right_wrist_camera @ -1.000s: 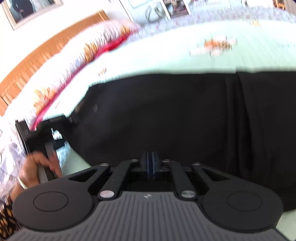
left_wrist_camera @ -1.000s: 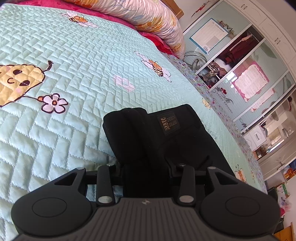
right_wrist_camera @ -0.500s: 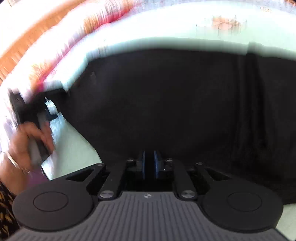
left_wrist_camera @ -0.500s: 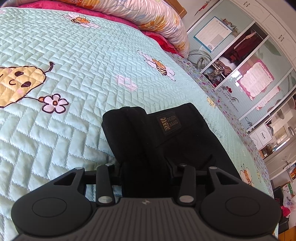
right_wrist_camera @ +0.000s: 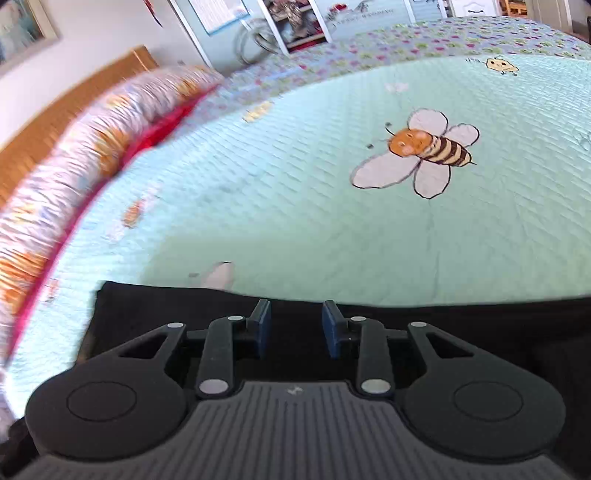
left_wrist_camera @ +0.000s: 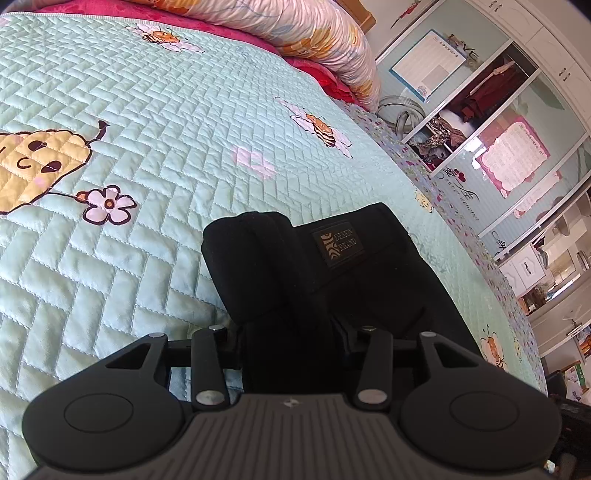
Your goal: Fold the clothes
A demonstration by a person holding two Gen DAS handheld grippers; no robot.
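A folded black garment (left_wrist_camera: pixel 369 280) with a woven brand label (left_wrist_camera: pixel 338 245) lies on the mint quilted bedspread (left_wrist_camera: pixel 166 110). My left gripper (left_wrist_camera: pixel 291 332) has a thick fold of that garment filling the gap between its jaws, which are opening; its pads are hidden by the cloth. In the right wrist view the garment (right_wrist_camera: pixel 166 306) lies flat under my right gripper (right_wrist_camera: pixel 296 321), near the cloth's far edge. Its blue pads (right_wrist_camera: pixel 263 325) stand apart with nothing between them, and these jaws are opening.
The bedspread (right_wrist_camera: pixel 295 203) stretches beyond the garment, printed with a bee (right_wrist_camera: pixel 421 147). A rolled floral duvet (left_wrist_camera: pixel 303 29) and a wooden headboard (right_wrist_camera: pixel 55 122) sit at the bed's head. Wardrobe shelves (left_wrist_camera: pixel 480 110) stand past the far side.
My right gripper has swept across the garment to its far edge and its jaws have parted. The hand and the other gripper have left its view. The left view is nearly unchanged.
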